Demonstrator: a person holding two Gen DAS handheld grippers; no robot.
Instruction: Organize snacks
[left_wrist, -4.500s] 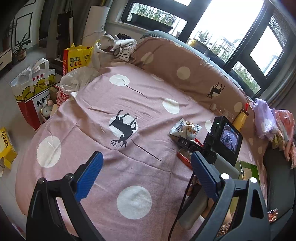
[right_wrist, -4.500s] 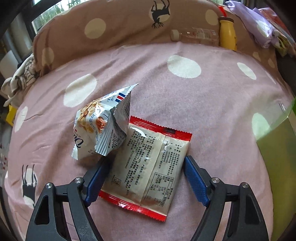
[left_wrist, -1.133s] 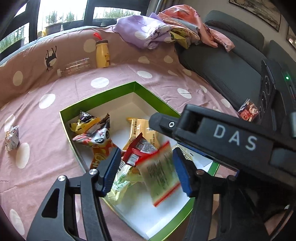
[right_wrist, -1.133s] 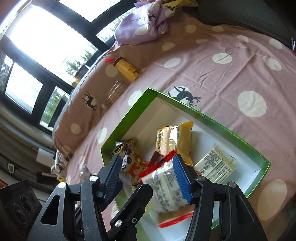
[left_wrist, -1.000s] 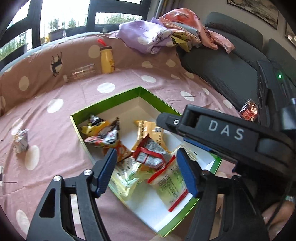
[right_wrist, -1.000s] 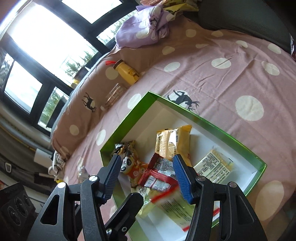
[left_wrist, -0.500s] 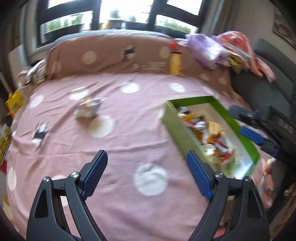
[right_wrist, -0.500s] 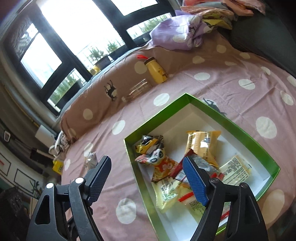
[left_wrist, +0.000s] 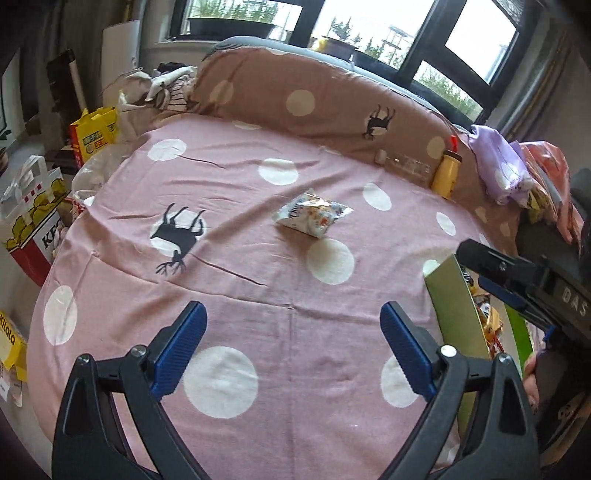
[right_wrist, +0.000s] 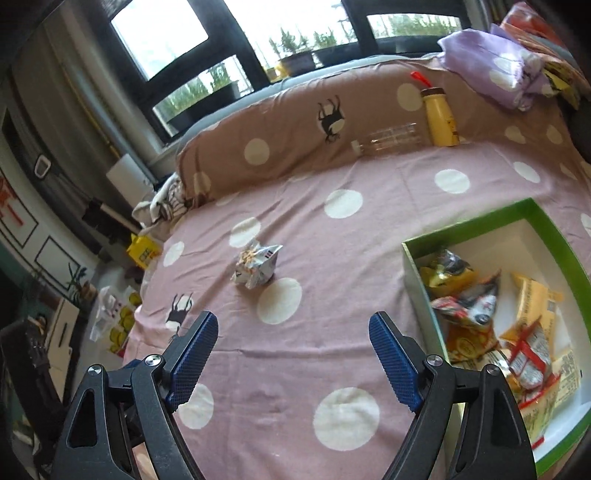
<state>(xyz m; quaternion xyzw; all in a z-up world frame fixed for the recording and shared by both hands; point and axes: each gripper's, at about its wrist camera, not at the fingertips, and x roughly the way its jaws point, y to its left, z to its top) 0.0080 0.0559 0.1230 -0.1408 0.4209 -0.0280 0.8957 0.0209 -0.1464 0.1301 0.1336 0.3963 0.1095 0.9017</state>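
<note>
1. Both grippers have swung away from the green box (right_wrist: 476, 223) since a second ago; the red-edged packet I carried now lies inside it.
2. My left gripper (left_wrist: 291, 347) is opening, its jaws wide with nothing between them, over the pink spotted sheet (left_wrist: 258, 295).
3. My right gripper (right_wrist: 293, 360) stands spread and empty too, the box just to its right.
4. Farther out, one silver snack bag (left_wrist: 314, 216) lies alone on the sheet.
5. Beyond, a yellow bottle (right_wrist: 439, 118) leans against the brown cushion (right_wrist: 280, 122).
</note>
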